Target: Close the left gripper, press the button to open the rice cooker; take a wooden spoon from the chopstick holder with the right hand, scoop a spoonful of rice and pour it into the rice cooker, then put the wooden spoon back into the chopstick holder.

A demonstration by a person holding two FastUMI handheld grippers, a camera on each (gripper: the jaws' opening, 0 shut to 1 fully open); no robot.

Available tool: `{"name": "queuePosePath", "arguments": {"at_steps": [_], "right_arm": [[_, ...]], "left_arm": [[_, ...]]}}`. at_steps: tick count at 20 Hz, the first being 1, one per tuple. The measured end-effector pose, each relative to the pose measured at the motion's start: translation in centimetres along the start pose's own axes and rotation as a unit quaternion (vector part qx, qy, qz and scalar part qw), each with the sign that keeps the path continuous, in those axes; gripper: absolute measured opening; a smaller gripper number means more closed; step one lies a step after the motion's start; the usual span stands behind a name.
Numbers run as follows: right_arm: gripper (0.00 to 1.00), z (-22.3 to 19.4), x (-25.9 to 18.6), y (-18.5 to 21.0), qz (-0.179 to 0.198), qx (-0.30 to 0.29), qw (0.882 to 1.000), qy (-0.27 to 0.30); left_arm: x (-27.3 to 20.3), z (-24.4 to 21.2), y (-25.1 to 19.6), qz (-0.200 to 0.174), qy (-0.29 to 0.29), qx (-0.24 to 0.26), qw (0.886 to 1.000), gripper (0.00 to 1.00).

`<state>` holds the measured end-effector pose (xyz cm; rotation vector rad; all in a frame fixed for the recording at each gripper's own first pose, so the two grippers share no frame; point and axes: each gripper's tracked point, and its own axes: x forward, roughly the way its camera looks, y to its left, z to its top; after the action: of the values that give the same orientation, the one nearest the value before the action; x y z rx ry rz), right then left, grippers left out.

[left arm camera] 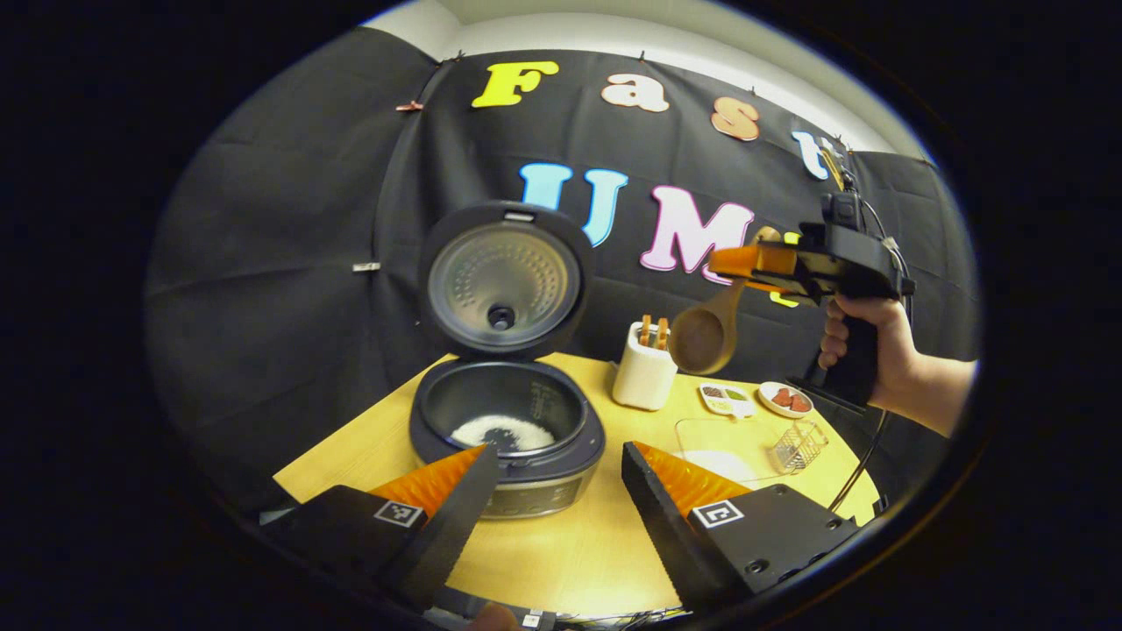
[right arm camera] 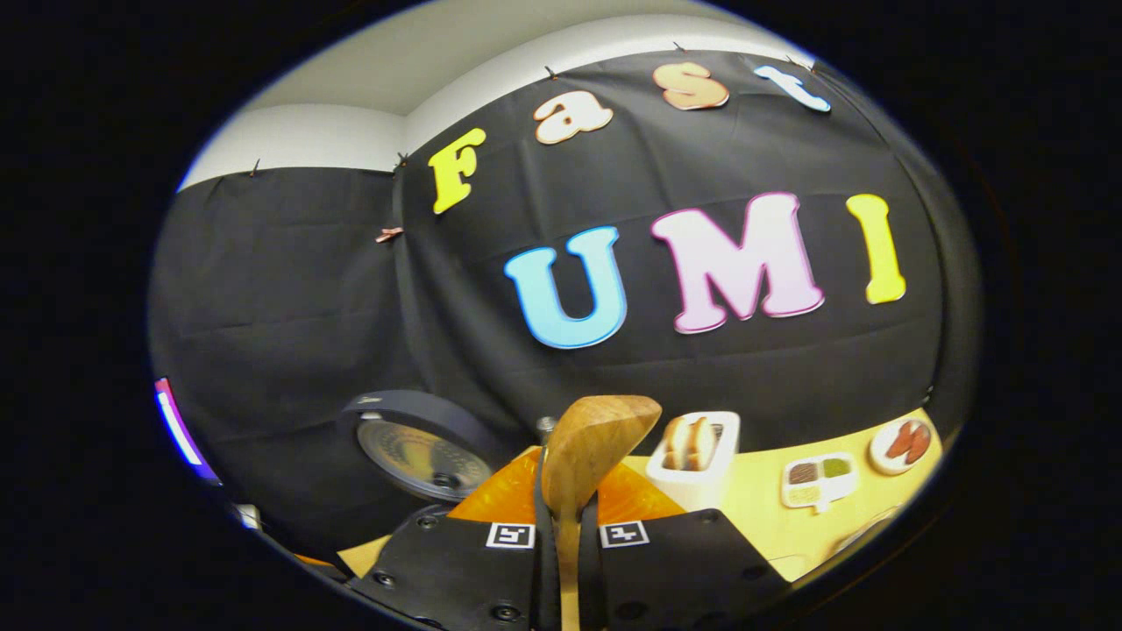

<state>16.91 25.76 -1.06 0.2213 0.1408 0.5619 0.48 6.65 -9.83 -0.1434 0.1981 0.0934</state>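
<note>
Wooden spoon (left arm camera: 706,331) is seen in the left gripper view held aloft to the right of the open rice cooker (left arm camera: 507,429), above and just right of the chopstick holder (left arm camera: 645,375). It is pinched by the right gripper (left arm camera: 747,263), handle clamped between both fingers, bowl hanging down and tilted toward the cooker. In the right gripper view the handle (right arm camera: 565,526) is seen running up between the pressed-together fingers, with the bowl (right arm camera: 596,443) projecting forward; the right gripper (right arm camera: 565,535) is closed on it. The left gripper (left arm camera: 552,491) is held low in front of the cooker, fingers spread apart, nothing between them.

The cooker lid (left arm camera: 504,279) stands upright; white rice (left arm camera: 504,431) is seen lying in the inner pot. No grains can be made out in the spoon bowl, so the pour is judged done and the return to the holder is judged the step in hand.

Handling, as judged: the spoon is rigid, light, with a smooth rounded handle that could rotate in a two-finger pinch because the bowl end is heavier. A hold near mid-handle, as now, is judged sound. The holder is judged light and tippable; other wooden handles (left arm camera: 653,330) already stand in it, so a steep, near-vertical entry would be wanted. A clear rice container (left arm camera: 727,443) and small dishes (left arm camera: 784,399) lie nearby on the table (left arm camera: 578,552).
</note>
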Motion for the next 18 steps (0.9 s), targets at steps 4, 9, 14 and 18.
{"name": "queuePosePath", "arguments": {"at_steps": [4,9,14,18], "right_arm": [[0.12,1.5,-4.1,-9.0,-0.073,0.002,0.997,-0.01],[0.12,0.8,-9.0,-19.4,-0.151,0.005,0.988,-0.002],[0.12,-1.6,-12.1,-26.7,-0.2,0.025,0.979,0.017],[0.12,-4.2,-12.5,-30.8,-0.223,0.06,0.972,0.031]], "left_arm": [[1.6,1.6,-3.6,-0.023,-0.006,-0.01,1.0,0.96],[3.0,1.9,-7.3,-0.033,-0.003,-0.001,0.999,0.96],[3.7,1.9,-10.4,-0.031,0.002,-0.005,1.0,0.96],[3.9,2.2,-11.3,-0.011,0.0,0.015,1.0,0.96]]}}
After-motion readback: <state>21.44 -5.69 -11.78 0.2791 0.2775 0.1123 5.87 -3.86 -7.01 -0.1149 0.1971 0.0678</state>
